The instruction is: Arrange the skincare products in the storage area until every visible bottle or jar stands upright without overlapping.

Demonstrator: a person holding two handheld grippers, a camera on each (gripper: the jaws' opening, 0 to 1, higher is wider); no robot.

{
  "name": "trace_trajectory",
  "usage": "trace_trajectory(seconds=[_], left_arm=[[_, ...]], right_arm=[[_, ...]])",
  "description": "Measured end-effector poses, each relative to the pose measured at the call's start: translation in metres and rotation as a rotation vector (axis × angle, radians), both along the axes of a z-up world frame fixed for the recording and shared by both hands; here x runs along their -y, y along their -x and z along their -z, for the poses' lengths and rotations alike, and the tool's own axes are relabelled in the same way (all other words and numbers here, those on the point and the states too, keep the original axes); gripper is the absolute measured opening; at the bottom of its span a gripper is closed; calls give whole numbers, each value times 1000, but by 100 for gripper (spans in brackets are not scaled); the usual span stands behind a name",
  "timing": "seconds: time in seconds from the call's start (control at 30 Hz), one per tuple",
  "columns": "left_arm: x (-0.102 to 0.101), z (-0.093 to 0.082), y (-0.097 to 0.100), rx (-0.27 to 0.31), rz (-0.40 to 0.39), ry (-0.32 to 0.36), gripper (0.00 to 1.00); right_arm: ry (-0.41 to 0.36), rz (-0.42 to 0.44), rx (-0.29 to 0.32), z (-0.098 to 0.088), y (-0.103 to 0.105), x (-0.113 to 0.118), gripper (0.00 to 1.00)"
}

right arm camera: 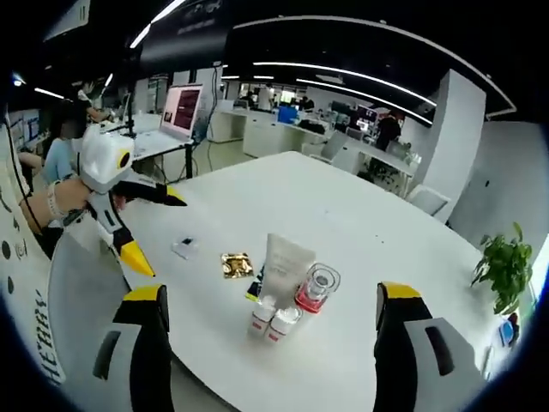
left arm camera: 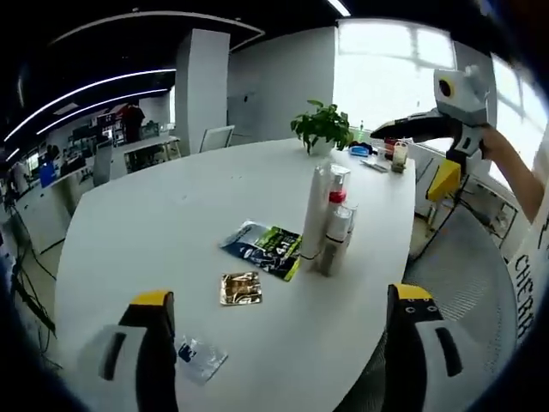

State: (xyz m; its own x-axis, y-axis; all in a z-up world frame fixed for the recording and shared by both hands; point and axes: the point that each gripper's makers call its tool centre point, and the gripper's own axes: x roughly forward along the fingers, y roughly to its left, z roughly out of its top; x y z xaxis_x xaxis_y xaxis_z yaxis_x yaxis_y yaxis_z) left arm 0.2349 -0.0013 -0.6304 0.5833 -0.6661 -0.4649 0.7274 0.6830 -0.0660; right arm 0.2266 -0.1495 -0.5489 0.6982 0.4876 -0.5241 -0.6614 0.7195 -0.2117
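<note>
Seemingly done, since the white tube (right arm camera: 284, 265) and small bottles (right arm camera: 273, 322) stand upright together on the tabletop (right arm camera: 360, 223), I'd hold both jaws open, clear.

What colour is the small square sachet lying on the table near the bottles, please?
The sachet is shiny gold, clearest in the left gripper view.

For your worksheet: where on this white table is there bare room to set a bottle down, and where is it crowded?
Bare: the wide stretch of table between the gold sachet and the far edge, and the stretch between the bottle cluster and the potted plant. Crowded: around the cluster, where the dark green packet lies against it.
</note>
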Motion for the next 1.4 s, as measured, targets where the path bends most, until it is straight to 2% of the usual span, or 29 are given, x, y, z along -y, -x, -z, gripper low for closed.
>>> trace_trajectory(seconds=[0.23,0.37,0.47,0.53,0.63,0.8,0.9,1.0,1.17,1.3,1.4], left_arm=[[25,13,-11,-32,72,-9,92],[37,25,-17,-87,99,2,88],[39,38,-23,-116,106,-3,85],[41,46,-21,-140,127,5,83],[44,58,-23,-182,144,19,80],[51,76,-29,-229,164,11,78],[61,77,-27,-264,183,53,78],[67,85,-27,-282,195,57,77],[71,100,-27,-305,226,29,76],[74,102,-28,-321,229,50,75],[73,104,-31,-322,222,61,74]], right_arm=[[26,-83,-38,-15,-23,1,100],[24,-130,-67,-18,-32,-5,100],[22,-148,-73,-24,-43,-10,100],[0,-170,-69,-28,-49,-15,100],[-41,-182,-100,-28,-60,-20,100],[-6,-193,-155,-17,-76,-18,100],[-34,-199,-211,-12,-86,-21,100],[-74,-181,-276,-7,-95,-26,99],[-75,-175,-301,4,-116,-29,97],[-134,-171,-371,15,-126,-37,92],[-132,-153,-387,26,-136,-37,89]])
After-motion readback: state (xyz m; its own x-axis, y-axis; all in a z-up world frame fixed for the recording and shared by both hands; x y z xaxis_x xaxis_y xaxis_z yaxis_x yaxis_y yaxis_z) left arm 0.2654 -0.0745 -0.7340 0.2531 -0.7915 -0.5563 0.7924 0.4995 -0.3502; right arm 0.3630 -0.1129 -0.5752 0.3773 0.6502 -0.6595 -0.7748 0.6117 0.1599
